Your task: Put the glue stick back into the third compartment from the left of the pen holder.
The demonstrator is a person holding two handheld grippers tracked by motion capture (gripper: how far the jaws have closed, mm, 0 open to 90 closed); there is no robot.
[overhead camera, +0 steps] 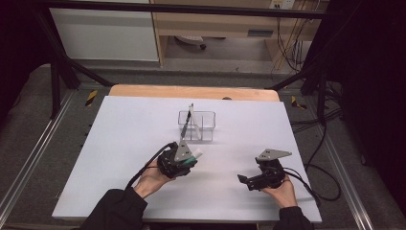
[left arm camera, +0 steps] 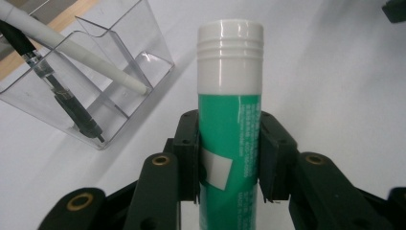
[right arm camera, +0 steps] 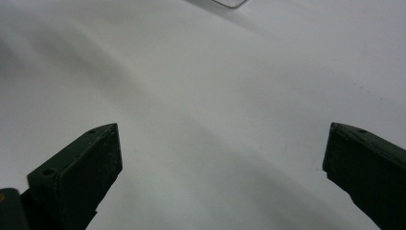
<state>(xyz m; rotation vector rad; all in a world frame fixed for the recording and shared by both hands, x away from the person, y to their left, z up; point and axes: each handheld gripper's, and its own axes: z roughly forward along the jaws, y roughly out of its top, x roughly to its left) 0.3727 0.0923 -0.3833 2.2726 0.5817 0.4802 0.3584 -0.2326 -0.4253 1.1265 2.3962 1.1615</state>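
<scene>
A green glue stick (left arm camera: 230, 129) with a white cap is clamped between the jaws of my left gripper (left arm camera: 229, 153); the cap sticks out past the jaws. From above, that gripper (overhead camera: 191, 158) sits just in front of a clear plastic organizer (overhead camera: 197, 126) with divided compartments. The organizer (left arm camera: 86, 86) holds a white pen (left arm camera: 81, 55) and a black pen (left arm camera: 62, 96), both leaning. My right gripper (overhead camera: 245, 180) rests low at the right front of the table, open, and its view has bare white table between the wide-set jaws (right arm camera: 220, 158).
A white sheet (overhead camera: 134, 143) covers the table, with a wooden edge (overhead camera: 191, 91) at the back. Black cables (overhead camera: 316, 177) trail off the right side. A black frame and floor rails surround the table.
</scene>
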